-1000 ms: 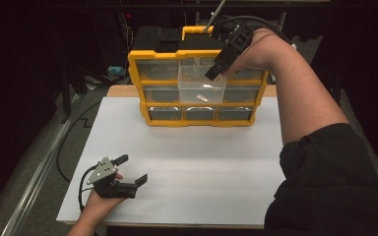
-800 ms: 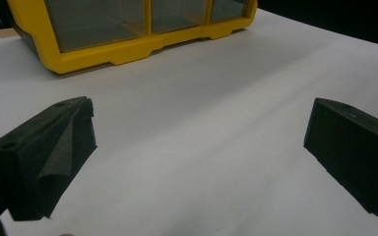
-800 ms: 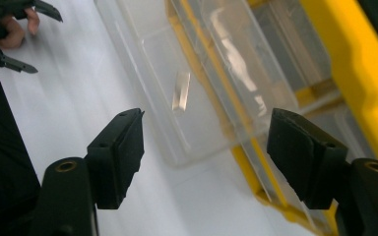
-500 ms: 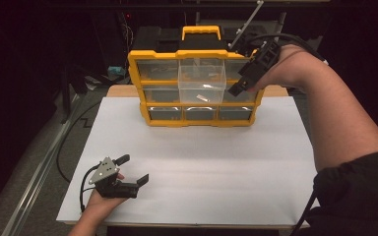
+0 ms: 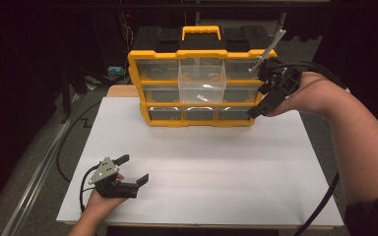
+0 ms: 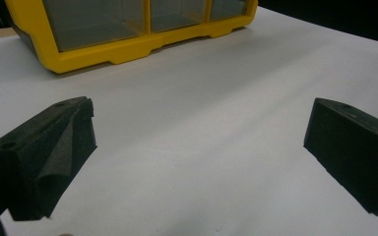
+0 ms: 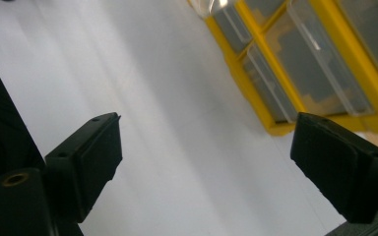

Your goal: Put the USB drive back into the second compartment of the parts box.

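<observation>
Gaping wide, both grippers' jaws hold nothing near the organizer (image 5: pixel 202 83).

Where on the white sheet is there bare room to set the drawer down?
The white sheet lies bare between the yellow organizer and the left tongs, and along its right half. It is crowded only at the organizer's right end, where the right tongs hover, and the near-left corner.

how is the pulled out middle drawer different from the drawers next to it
The middle drawer sticks out from the yellow organizer; the neighbouring drawers sit flush in their slots. It looks brighter and clearer, with small pieces visible inside; the neighbours look darker. All are clear plastic.
</observation>
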A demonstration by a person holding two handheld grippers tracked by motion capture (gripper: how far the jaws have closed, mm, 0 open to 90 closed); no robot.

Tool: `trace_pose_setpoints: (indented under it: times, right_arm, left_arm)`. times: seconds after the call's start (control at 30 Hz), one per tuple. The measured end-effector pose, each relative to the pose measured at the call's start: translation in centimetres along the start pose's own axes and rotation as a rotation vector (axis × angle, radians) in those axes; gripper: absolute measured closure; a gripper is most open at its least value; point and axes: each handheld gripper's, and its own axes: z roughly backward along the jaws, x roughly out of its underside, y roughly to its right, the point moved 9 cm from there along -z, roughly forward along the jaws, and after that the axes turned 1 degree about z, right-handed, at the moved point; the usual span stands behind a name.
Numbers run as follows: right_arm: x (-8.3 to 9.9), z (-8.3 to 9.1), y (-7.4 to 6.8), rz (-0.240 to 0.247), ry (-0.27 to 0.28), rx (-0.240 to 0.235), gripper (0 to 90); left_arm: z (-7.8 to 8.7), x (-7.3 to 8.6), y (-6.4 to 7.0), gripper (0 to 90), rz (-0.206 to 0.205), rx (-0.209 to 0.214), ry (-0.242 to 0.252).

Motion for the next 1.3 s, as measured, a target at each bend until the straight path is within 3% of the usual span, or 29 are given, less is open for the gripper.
trace_pose_setpoints:
  times: [0.27, 0.53, 0.87, 1.3]
  right_arm:
    - [3.3, -0.5, -0.4, -0.023, -0.008, 0.023, 0.7]
    - [5.4, -1.2, -0.7, -0.045, -0.029, 0.05, 0.1]
    - [6.8, -2.9, -0.7, -0.059, -0.06, 0.077, 0.1]
    - [8.3, -6.8, -1.3, -0.06, -0.059, 0.077, 0.1]
  left_arm:
    - [-0.1, 0.0, 0.1, 0.1, 0.001, 0.001, -0.004]
    - [-0.1, 0.0, 0.1, 0.1, -0.003, 0.0, -0.003]
    - [-0.1, 0.0, 0.1, 0.1, 0.0, -0.003, -0.001]
    - [-0.1, 0.0, 0.1, 0.1, 0.0, -0.003, -0.001]
